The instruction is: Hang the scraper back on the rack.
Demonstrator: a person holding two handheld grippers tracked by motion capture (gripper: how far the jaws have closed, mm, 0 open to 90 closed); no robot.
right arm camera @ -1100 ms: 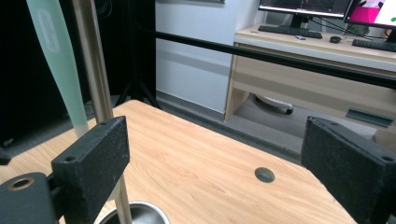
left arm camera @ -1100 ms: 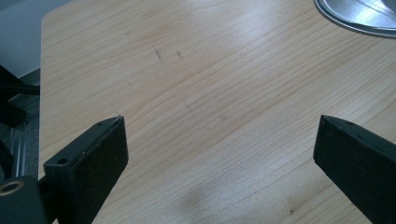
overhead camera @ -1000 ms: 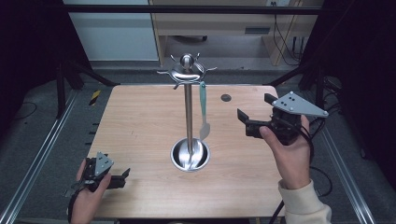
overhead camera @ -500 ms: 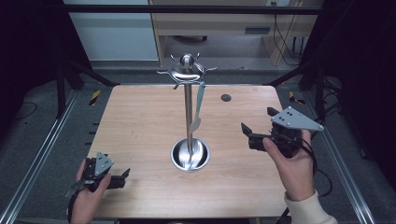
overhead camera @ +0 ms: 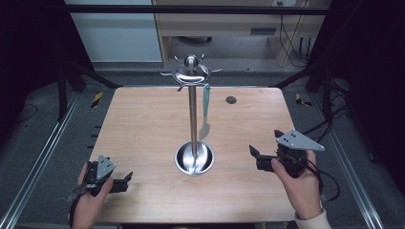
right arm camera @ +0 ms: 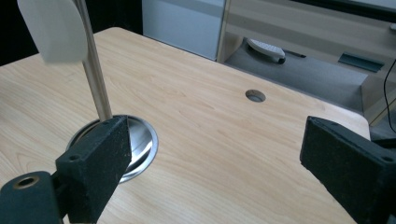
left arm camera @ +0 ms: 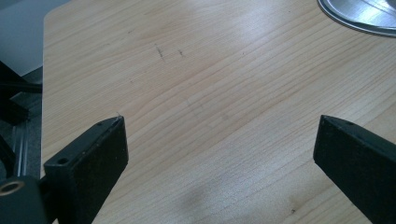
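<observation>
High view: spatula (overhead camera: 205,110) hangs on rack (overhead camera: 193,114), left of right hand-held gripper (overhead camera: 255,157).

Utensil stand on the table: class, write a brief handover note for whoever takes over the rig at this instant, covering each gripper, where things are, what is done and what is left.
Left gripper: open, empty, low at the near left of the table.
Right gripper: open, empty, right of the stand's round base.
Things: a pale green spatula hangs from a hook at the top of the steel utensil stand, mid-table.
Done: the spatula is hung.
Left: probably nothing; no other utensil lies on the table.
</observation>
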